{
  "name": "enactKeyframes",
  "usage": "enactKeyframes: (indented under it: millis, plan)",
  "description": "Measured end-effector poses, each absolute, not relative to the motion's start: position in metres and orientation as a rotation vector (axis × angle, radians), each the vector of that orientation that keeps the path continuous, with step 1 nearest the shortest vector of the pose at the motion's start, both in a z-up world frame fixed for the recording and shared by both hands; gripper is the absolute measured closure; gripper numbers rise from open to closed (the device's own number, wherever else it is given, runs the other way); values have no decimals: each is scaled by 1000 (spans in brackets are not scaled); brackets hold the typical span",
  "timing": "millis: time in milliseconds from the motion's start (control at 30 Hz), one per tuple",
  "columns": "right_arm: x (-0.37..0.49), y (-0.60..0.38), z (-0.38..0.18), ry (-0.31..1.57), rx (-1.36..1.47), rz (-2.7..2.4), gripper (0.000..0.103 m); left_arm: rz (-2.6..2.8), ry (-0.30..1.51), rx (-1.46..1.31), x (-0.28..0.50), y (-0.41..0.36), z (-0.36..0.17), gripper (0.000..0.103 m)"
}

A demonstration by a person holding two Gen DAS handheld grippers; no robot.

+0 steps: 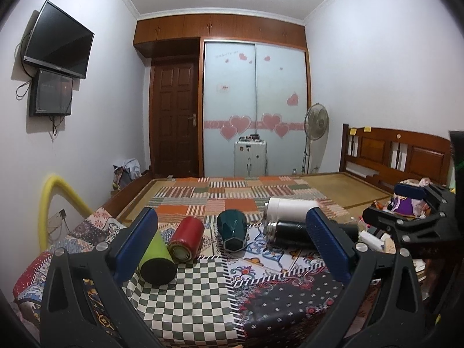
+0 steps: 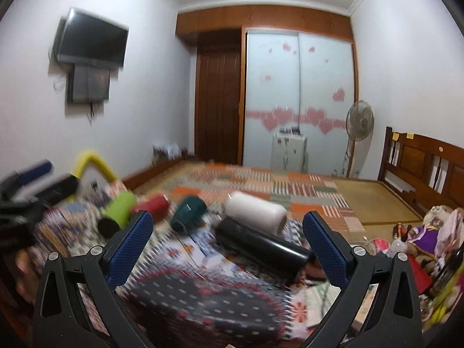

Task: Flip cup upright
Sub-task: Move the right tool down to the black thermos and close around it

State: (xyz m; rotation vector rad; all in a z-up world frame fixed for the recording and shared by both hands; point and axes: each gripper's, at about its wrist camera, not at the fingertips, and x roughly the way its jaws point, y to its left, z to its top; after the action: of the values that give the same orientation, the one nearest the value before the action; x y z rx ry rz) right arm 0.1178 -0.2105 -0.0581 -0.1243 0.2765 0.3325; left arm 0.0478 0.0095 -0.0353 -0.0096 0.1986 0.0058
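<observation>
Lying on its side on the patchwork quilt (image 1: 185,298), the faceted dark-green cup (image 1: 232,230) rests ungrasped, both hand-held grippers spread wide.

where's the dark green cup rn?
Lying on its side mid-bed in the left wrist view, the dark green cup sits between the red cup and the black bottle.

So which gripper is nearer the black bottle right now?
Right. The black bottle lies just ahead of the right gripper, by its right finger. The left gripper sits further left, by the green cup.
</observation>
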Motion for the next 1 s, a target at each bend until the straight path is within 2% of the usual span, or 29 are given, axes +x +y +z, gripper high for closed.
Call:
enactKeyframes:
  millis: [633, 800, 1000]
  plan:
    - [289, -196, -114, 917, -450, 567, 1, 21, 356, -14, 119, 24, -97, 0]
    - [312, -194, -125, 1029, -487, 602, 2, 19, 383, -19, 129, 25, -111, 0]
    - [329, -185, -132, 1138, -519, 626, 9, 29, 410, -36, 138, 28, -123, 0]
